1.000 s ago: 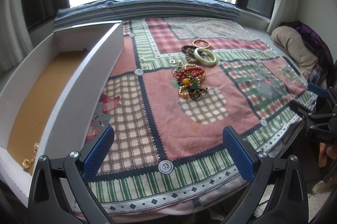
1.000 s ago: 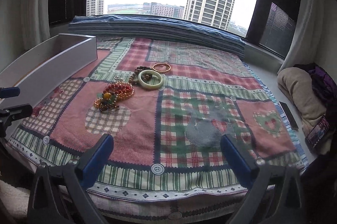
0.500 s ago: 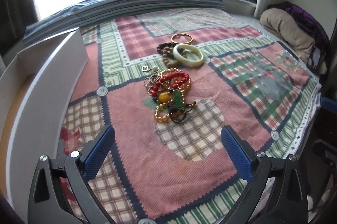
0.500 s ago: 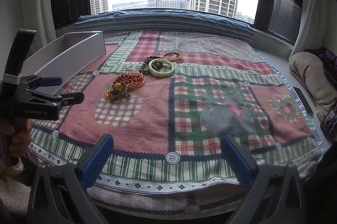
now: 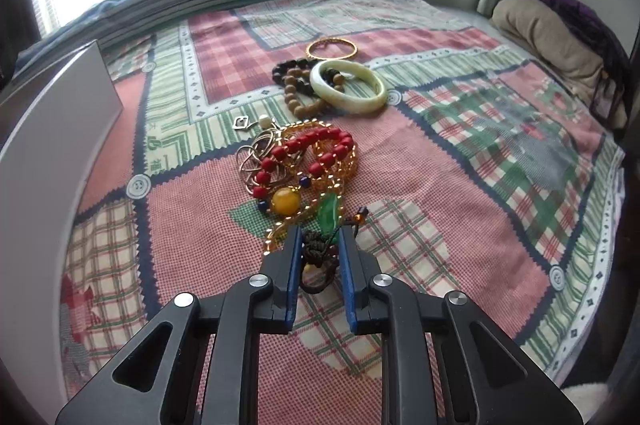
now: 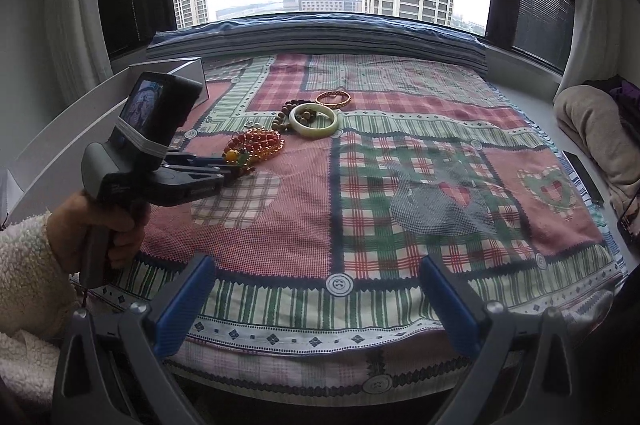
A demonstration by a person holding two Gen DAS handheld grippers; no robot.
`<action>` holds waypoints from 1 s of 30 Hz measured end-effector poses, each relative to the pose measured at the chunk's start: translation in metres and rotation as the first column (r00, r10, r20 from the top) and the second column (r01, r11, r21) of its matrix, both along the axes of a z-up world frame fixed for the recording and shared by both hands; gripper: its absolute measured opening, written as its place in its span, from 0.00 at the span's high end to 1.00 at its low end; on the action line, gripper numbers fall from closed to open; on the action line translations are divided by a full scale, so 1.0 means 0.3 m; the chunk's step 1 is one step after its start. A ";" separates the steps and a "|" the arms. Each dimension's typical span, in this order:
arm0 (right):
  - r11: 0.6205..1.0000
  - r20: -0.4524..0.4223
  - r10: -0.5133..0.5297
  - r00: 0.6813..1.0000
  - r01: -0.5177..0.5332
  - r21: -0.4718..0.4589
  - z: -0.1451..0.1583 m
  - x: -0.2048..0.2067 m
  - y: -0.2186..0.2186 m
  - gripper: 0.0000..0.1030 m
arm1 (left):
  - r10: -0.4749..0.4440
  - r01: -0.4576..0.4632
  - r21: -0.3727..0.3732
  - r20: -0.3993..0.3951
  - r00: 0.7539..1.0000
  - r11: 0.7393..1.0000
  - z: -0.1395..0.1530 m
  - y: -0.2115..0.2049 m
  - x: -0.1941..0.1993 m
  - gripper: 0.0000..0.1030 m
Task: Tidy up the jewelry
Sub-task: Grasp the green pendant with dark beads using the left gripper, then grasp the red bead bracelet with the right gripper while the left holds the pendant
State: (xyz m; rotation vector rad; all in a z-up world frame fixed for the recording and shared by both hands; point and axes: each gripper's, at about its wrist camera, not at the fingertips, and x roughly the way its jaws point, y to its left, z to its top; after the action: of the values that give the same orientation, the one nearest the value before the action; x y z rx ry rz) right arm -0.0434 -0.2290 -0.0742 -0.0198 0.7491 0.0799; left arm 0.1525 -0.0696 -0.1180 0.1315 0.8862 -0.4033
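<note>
A heap of jewelry lies on the patchwork cloth [image 5: 460, 185]: red bead bracelet [image 5: 316, 145], amber bead [image 5: 285, 202], green pendant [image 5: 329, 215] and a dark braided cord [image 5: 316, 251]. Farther back lie a jade bangle [image 5: 349, 86], a brown bead bracelet [image 5: 298, 85] and a gold bangle [image 5: 331, 49]. My left gripper [image 5: 319, 237] has narrowed around the dark braided cord at the heap's near end; it also shows in the right wrist view [image 6: 236, 171]. My right gripper [image 6: 316, 289] is open and empty over the cloth's near edge.
A white box [image 5: 52, 129] runs along the left side of the cloth. A beige cushion [image 5: 552, 37] and dark clothes lie at the right. A folded blue blanket [image 6: 320, 33] lines the window sill at the back.
My left gripper moved forward to the heap and its fingers closed in around the dark cord. My right gripper stayed open and shifted slightly back.
</note>
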 end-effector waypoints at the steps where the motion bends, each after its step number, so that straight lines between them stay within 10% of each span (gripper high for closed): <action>1: 1.000 -0.001 -0.002 1.000 0.002 0.003 -0.001 0.001 -0.002 0.00 | 0.002 -0.002 -0.019 0.004 1.000 1.000 0.020 0.018 -0.019 0.84; 13: 0.998 -0.019 0.035 0.999 -0.034 0.051 0.011 0.032 0.026 0.00 | 0.174 -0.178 -0.119 -0.048 0.984 0.977 0.162 0.322 -0.188 0.84; 20: 0.931 -0.118 0.159 0.980 -0.110 0.347 0.035 0.312 0.003 0.01 | 0.246 -0.251 -0.116 -0.055 0.968 0.961 0.158 0.404 -0.236 0.84; 24: 0.822 -0.299 0.160 0.941 0.040 0.568 -0.079 0.601 -0.029 0.51 | 0.267 -0.272 -0.129 -0.051 0.962 0.954 0.168 0.437 -0.268 0.83; 30: 0.760 -0.463 0.118 0.879 0.221 0.612 -0.245 0.813 0.057 0.62 | 0.305 -0.308 -0.137 -0.044 0.951 0.942 0.185 0.499 -0.297 0.83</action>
State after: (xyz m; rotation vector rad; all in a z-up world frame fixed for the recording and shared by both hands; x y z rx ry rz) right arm 0.2004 -0.2120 -0.1477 0.7245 1.1893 0.3000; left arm 0.0635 0.0801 -0.0626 -0.1426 0.8798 -0.1755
